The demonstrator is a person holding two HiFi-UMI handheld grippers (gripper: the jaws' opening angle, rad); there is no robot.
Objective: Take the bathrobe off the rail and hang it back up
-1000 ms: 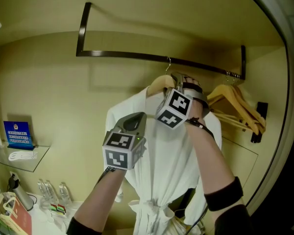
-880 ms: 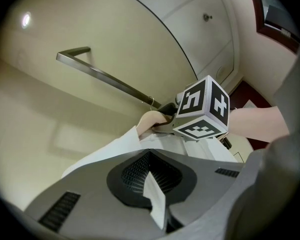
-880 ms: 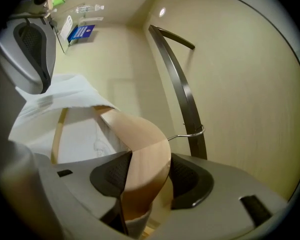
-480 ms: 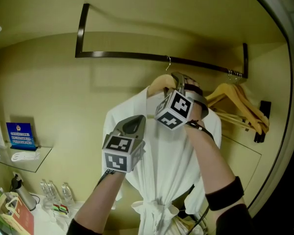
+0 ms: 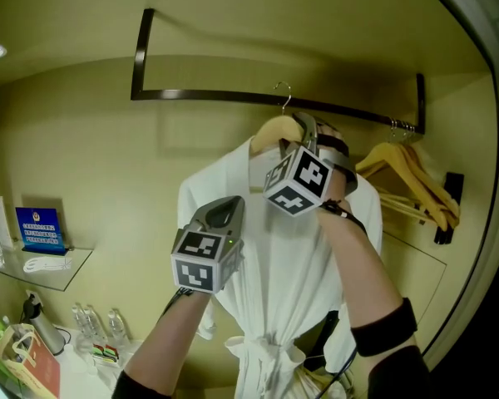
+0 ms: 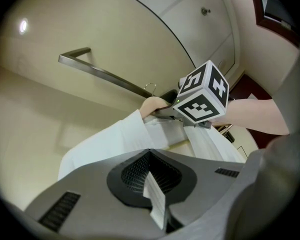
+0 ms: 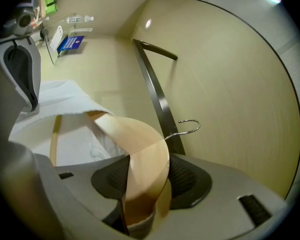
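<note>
Left gripper (image 5: 224, 209): shut tight, pinching a bit of the robe (image 5: 274, 256).
Right gripper (image 5: 306, 133): holding the hanger (image 5: 273, 131).
Robe: on the hanger, its hook (image 5: 283, 92) up by the rail (image 5: 200, 95).

L gripper (image 6: 155, 196): well below rail (image 5: 224, 96), tilted up, jaws closed on a fold of bathrobe (image 5: 274, 264); L forearm (image 5: 162, 339) reaches up toward rail. R gripper (image 7: 140, 199): just under rail, angled up, jaws clamped on wooden hanger (image 7: 135, 149); R forearm (image 5: 358, 264) raised, dark sleeve (image 5: 382, 331) at elbow.
</note>
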